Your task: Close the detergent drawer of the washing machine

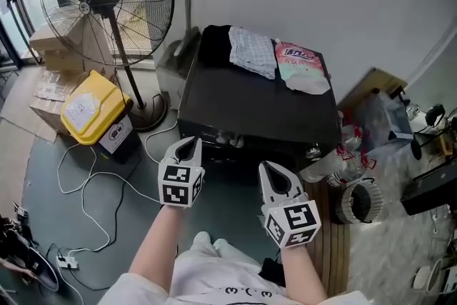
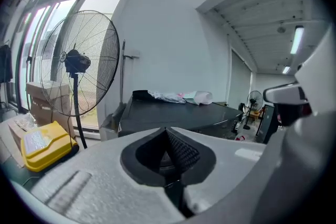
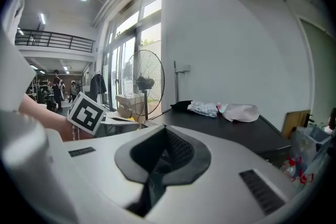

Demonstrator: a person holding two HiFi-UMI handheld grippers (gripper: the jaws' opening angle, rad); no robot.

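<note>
Left claw (image 1: pixel 187 145) and right claw (image 1: pixel 272 168) are held closed, empty, near the washing machine (image 1: pixel 257 107); a lidded yellow bin (image 1: pixel 89 107) is seen left.

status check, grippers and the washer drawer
Left gripper shut, empty; right gripper shut, empty. Both short of the washing machine front. Drawer not made out. Nothing in the way.
</note>
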